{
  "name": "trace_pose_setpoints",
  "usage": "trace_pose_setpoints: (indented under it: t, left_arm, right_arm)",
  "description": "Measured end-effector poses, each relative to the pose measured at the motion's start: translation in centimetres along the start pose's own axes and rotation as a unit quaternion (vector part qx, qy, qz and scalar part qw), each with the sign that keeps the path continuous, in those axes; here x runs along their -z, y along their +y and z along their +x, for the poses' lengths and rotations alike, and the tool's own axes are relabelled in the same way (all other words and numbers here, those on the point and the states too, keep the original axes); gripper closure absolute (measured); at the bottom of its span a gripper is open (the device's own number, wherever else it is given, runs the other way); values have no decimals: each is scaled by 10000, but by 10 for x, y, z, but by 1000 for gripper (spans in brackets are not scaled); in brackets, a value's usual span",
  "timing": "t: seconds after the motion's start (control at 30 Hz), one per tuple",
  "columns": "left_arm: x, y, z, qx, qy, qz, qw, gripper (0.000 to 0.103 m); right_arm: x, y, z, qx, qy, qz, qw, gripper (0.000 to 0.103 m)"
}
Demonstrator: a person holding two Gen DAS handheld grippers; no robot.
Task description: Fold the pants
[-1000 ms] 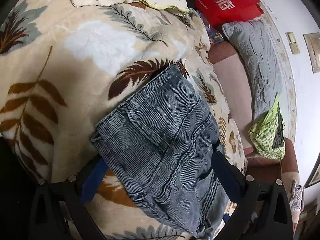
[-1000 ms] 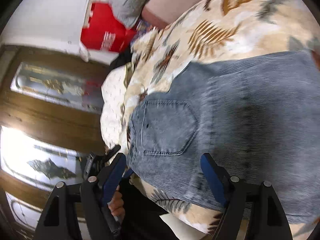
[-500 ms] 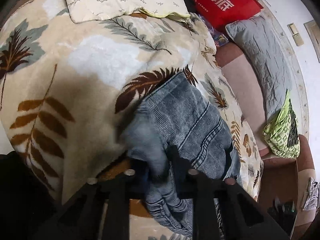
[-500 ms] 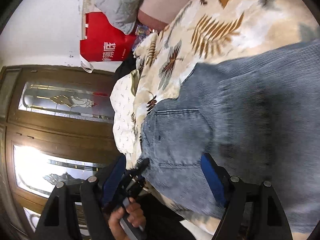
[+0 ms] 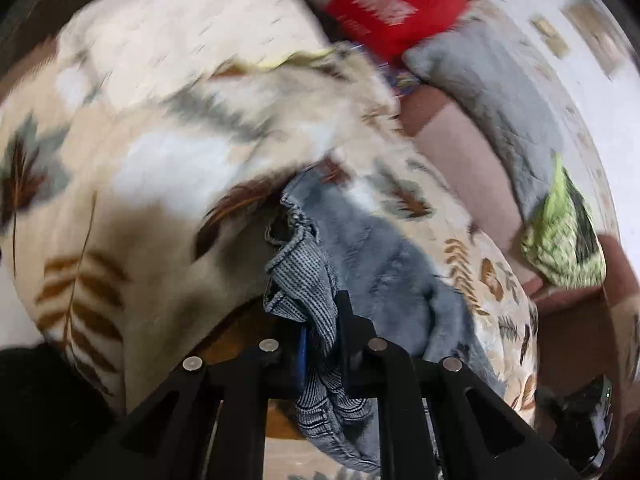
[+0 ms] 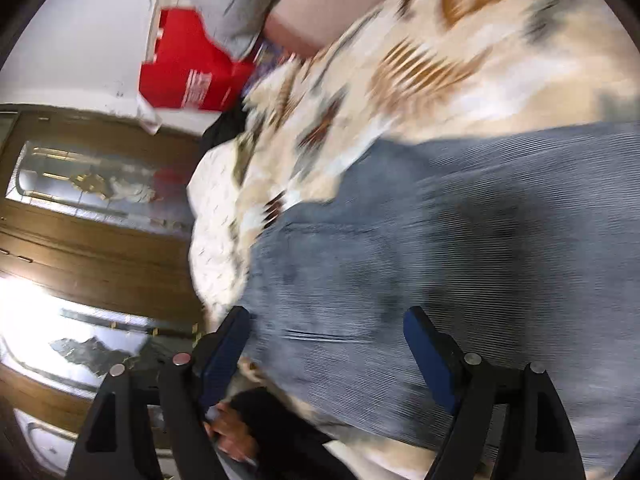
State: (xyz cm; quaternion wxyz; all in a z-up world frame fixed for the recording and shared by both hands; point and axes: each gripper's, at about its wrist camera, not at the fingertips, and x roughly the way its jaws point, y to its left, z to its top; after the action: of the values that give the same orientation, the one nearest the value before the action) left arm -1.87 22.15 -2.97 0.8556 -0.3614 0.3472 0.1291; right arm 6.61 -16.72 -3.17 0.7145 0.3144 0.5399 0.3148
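Note:
The grey-blue corduroy pants lie on a cream blanket with a leaf print. My left gripper is shut on a bunched fold of the pants at their near edge, and the cloth rises in a ridge from the jaws. In the right wrist view the pants spread flat across the blanket. My right gripper is open, its blue-padded fingers standing wide over the cloth without pressing it. Both views are blurred.
A red bag, a grey pillow and a green patterned bag lie along the far side by the wall. A cream pillow sits at the back. A hand shows low left, before a wooden door.
My left gripper closed on the pants' edge and lifted it, bunching the cloth that lay flat. The right gripper stayed open over the pants and barely shifted.

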Motion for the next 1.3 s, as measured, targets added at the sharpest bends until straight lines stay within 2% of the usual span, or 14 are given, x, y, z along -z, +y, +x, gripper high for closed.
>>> trace_pose_setpoints:
  t: [0.17, 0.3, 0.5, 0.63, 0.7, 0.73, 0.77, 0.8, 0.9, 0.97, 1.03, 1.13, 1.2, 1.3]
  left_arm:
    - [7, -75, -27, 166, -510, 1236, 9909, 92]
    - [35, -143, -43, 399, -729, 2277, 9702, 92]
    - [119, -241, -39, 891, -471, 3642, 9259, 92]
    - [192, -276, 5, 908, 317, 4309, 8973, 92]
    - [240, -279, 57, 570, 1347, 4933, 8575, 87]
    - [253, -276, 68, 386, 1535, 5075, 8470, 85]
    - [258, -275, 60, 498, 1231, 5222, 8424, 81]
    - [257, -276, 49, 686, 1188, 5269, 8388, 65]
    - [228, -274, 14, 1242, 1299, 4952, 8500, 52]
    - [202, -266, -12, 1360, 839, 4782, 8636, 42]
    - [168, -247, -35, 1331, 339, 4399, 8875, 30]
    - [117, -209, -38, 757, -156, 3885, 9182, 25]
    - [100, -188, -23, 381, -51, 3585, 9327, 26]
    - [92, -169, -2, 201, 174, 3352, 9418, 26]
  right_arm:
    - [13, -71, -75, 492, -839, 494, 9940, 21]
    - [26, -117, -124, 335, -1447, 924, 9846, 21]
    - [37, -156, -169, 55, -2063, 1314, 9696, 21]
    - [46, -178, -187, -38, -2286, 1645, 9595, 21]
    - [51, -189, -193, -44, -2359, 1803, 9549, 21]
    - [52, -193, -195, -40, -2385, 1858, 9532, 21]
    - [52, -196, -196, -33, -2379, 1877, 9530, 21]
    - [52, -196, -196, -17, -2368, 1877, 9533, 21]
    - [50, -189, -196, 98, -2387, 1702, 9560, 21]
    - [49, -183, -196, 104, -2370, 1573, 9586, 21]
    - [50, -173, -196, 27, -2316, 1408, 9626, 21]
    - [54, -144, -189, -365, -2087, 1060, 9715, 21]
    - [57, -126, -176, -775, -1834, 947, 9754, 21]
    - [59, -109, -147, -1077, -1497, 936, 9784, 21]
